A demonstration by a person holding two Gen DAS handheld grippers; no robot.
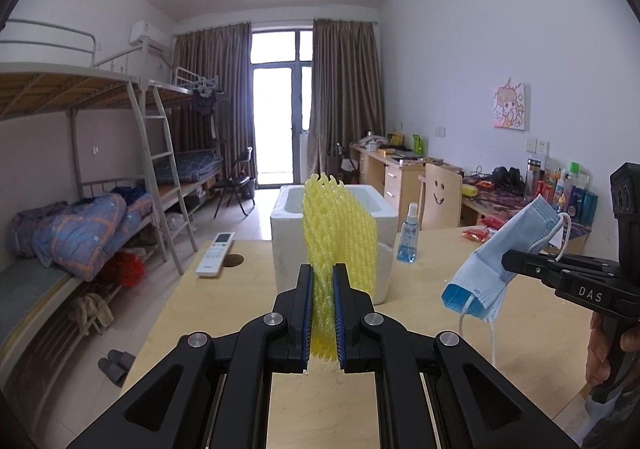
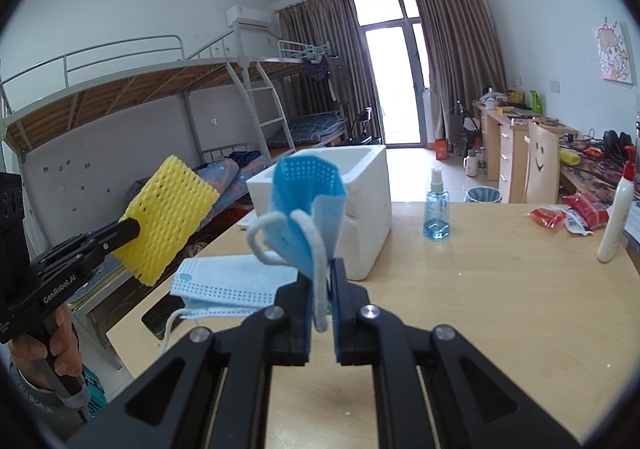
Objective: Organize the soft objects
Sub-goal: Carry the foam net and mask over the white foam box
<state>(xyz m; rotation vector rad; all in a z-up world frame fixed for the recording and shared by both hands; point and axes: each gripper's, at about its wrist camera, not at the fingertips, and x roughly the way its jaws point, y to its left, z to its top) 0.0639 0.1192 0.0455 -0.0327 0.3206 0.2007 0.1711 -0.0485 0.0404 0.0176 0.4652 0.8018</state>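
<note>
My left gripper (image 1: 322, 269) is shut on a yellow foam net (image 1: 340, 233), which stands upright between its pads, just in front of a white foam box (image 1: 384, 217). In the right wrist view the same yellow foam net (image 2: 168, 225) hangs off the left gripper (image 2: 134, 227) at the left. My right gripper (image 2: 322, 269) is shut on a folded blue face mask (image 2: 308, 205), held above the wooden table (image 2: 460, 309) in front of the white foam box (image 2: 368, 217). In the left wrist view that blue face mask (image 1: 496, 261) sits in the right gripper (image 1: 508, 261). More masks (image 2: 228, 285) lie on the table.
A blue spray bottle (image 2: 437, 209) stands right of the box. Red snack packets (image 2: 568, 215) and a white pump bottle (image 2: 618, 217) are at the table's right end. A white remote (image 1: 215, 259) lies left of the box, near a cable hole. A phone (image 2: 162, 315) lies at the table's left edge.
</note>
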